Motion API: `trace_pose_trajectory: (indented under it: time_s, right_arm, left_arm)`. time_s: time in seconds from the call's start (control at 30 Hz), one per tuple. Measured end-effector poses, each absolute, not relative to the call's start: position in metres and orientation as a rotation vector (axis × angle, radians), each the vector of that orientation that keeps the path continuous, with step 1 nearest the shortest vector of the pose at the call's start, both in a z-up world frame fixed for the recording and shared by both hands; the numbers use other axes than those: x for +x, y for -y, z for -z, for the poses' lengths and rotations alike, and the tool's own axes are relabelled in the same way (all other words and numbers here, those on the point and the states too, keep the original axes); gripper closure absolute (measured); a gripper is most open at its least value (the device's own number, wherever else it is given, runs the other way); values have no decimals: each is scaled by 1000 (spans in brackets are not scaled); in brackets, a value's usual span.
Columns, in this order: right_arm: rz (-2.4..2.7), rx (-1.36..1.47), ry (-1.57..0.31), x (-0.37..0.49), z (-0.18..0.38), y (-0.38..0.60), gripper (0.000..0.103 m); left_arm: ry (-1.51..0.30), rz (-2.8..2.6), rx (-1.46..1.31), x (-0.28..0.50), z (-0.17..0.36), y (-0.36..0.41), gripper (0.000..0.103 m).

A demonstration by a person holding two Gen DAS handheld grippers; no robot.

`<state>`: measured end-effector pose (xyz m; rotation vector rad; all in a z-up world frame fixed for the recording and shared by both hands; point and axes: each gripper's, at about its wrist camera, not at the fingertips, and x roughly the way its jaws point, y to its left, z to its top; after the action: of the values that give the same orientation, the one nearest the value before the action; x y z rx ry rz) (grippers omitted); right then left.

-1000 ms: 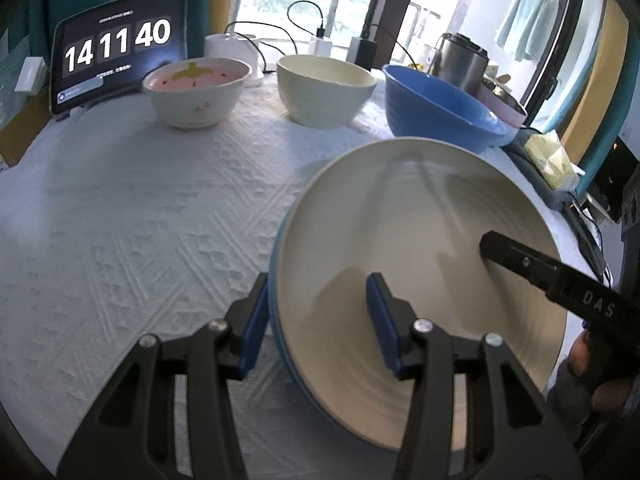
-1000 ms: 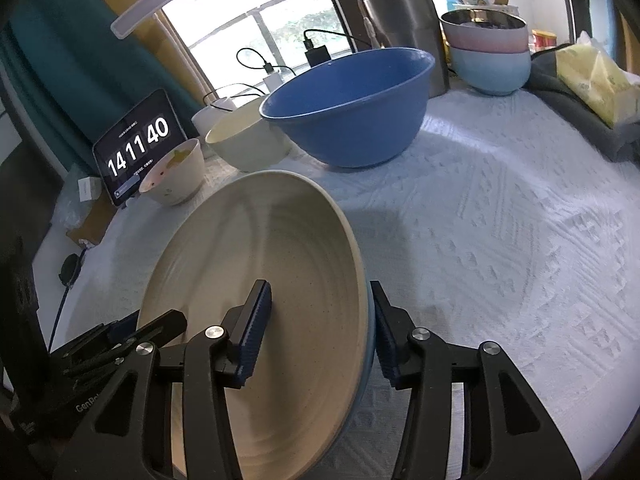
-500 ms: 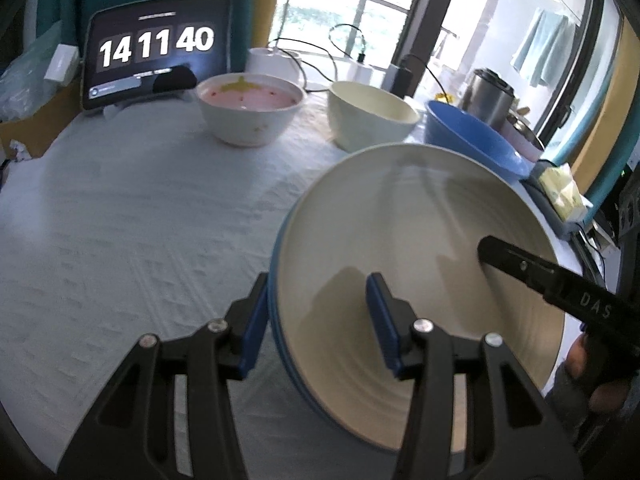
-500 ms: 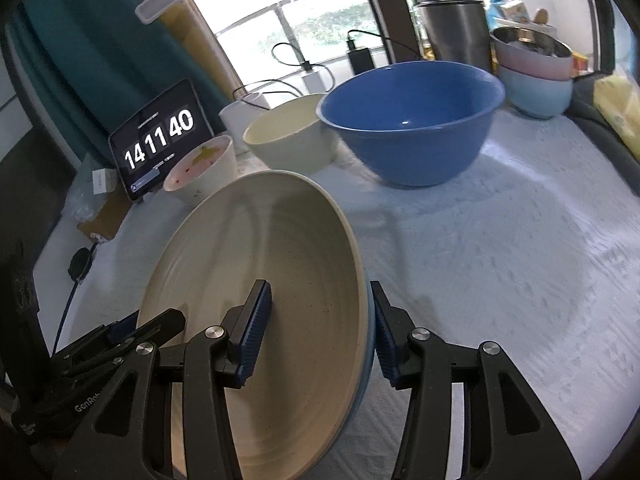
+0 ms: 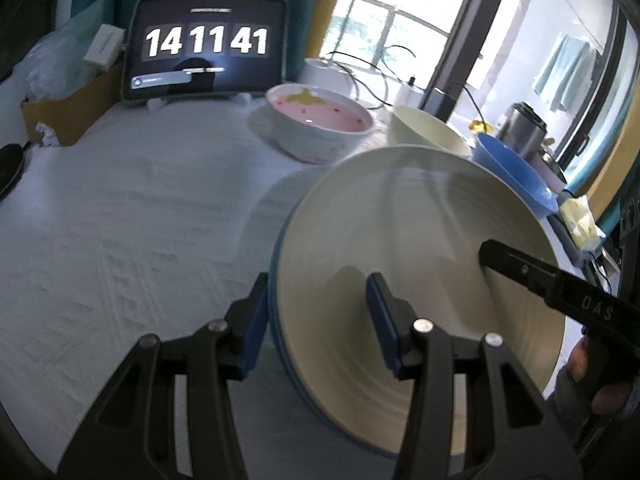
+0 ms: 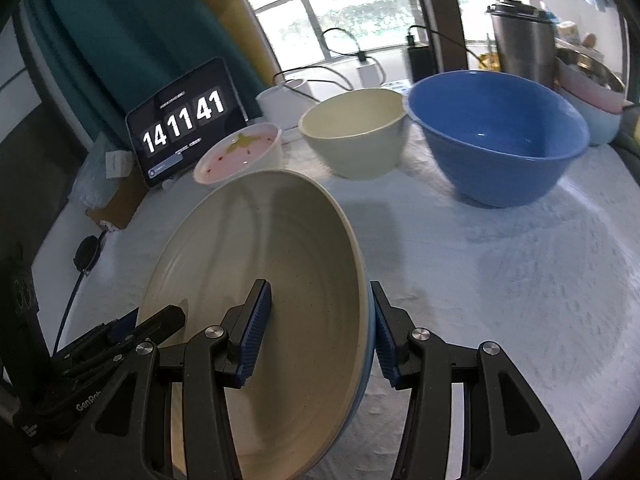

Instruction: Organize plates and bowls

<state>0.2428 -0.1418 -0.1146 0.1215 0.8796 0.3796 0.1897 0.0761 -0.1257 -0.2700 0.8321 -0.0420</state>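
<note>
A stack of plates, cream on top with a blue one under it (image 5: 420,264) (image 6: 280,264), is held off the table. My left gripper (image 5: 316,320) is shut on its left rim. My right gripper (image 6: 318,332) is shut on its right rim; its finger (image 5: 520,268) shows in the left wrist view. A pink-lined bowl (image 5: 320,124) (image 6: 240,152), a cream bowl (image 5: 424,132) (image 6: 356,132) and a big blue bowl (image 5: 516,172) (image 6: 496,136) stand in a row at the back.
A white textured cloth (image 5: 120,220) covers the table. A tablet clock (image 5: 208,48) stands at the back left beside a cardboard box (image 5: 68,112). A steel pot (image 6: 524,36), stacked pastel bowls (image 6: 592,100) and cables are at the back right.
Both grippers have carried the plate stack up and toward the back left, so the clock and pink bowl look larger. The grips are unchanged.
</note>
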Motion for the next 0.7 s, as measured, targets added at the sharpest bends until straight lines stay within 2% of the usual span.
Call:
trace_pose_trajectory:
  time_s: [0.7]
  right_arm:
    - [-483,77,-957,277,132,58,52]
  left_arm:
    - [-844,-81,-334,196,139,-152,54]
